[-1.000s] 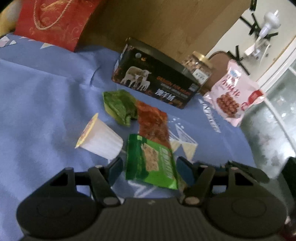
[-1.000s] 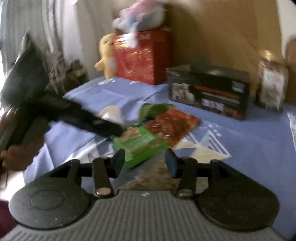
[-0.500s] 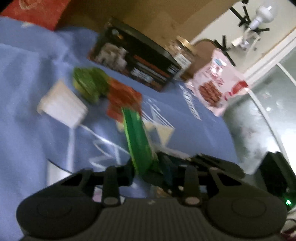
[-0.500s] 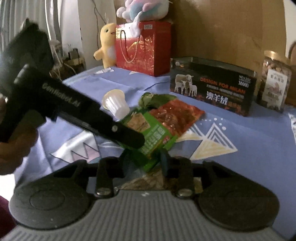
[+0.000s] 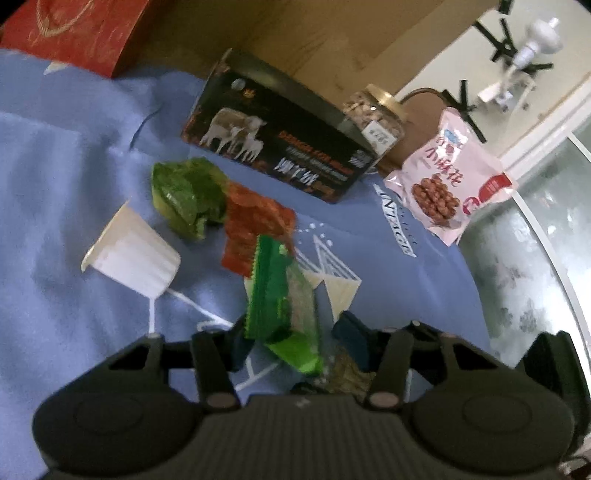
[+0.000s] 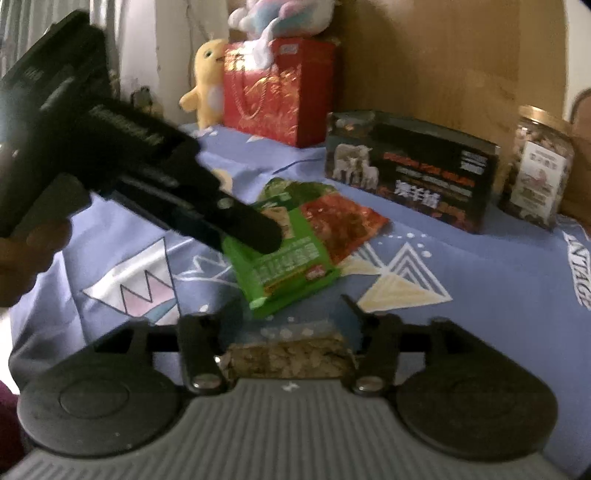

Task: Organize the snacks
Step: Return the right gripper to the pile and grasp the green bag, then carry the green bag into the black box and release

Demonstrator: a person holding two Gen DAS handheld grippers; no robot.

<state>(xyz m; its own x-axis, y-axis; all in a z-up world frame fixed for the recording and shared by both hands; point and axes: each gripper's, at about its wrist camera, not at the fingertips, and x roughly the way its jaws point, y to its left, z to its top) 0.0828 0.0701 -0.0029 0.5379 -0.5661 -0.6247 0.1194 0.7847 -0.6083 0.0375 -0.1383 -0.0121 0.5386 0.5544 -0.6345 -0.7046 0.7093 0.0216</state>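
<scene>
The left gripper [image 5: 293,338] has its 2 dark fingers spread wide, with a glossy green snack packet [image 5: 282,302] standing tilted on edge between them; it lies against the left finger [image 5: 240,343], but whether it is held cannot be told. From the right wrist view the same flat, crinkled green packet [image 6: 284,258] sits under the left gripper's black finger tip, above the blue patterned cloth [image 6: 480,280]. The right gripper [image 6: 291,314] is also spread wide and grips nothing; a clear tub of pale flaky pieces [image 6: 284,354] sits low between its fingers. Behind the green packet lie a shiny red foil pouch [image 5: 255,225], a crumpled dark-green wrapper [image 5: 188,192] and a white ribbed plastic cup [image 5: 133,251] tipped on its side. Further back stand a black rectangular box printed with sheep [image 5: 280,147], a clear jar with a gold lid filled with brown nuggets [image 5: 376,118] and a pink pillow bag [image 5: 447,177]. A red gift bag [image 6: 280,92] holds a plush toy [image 6: 280,14].
</scene>
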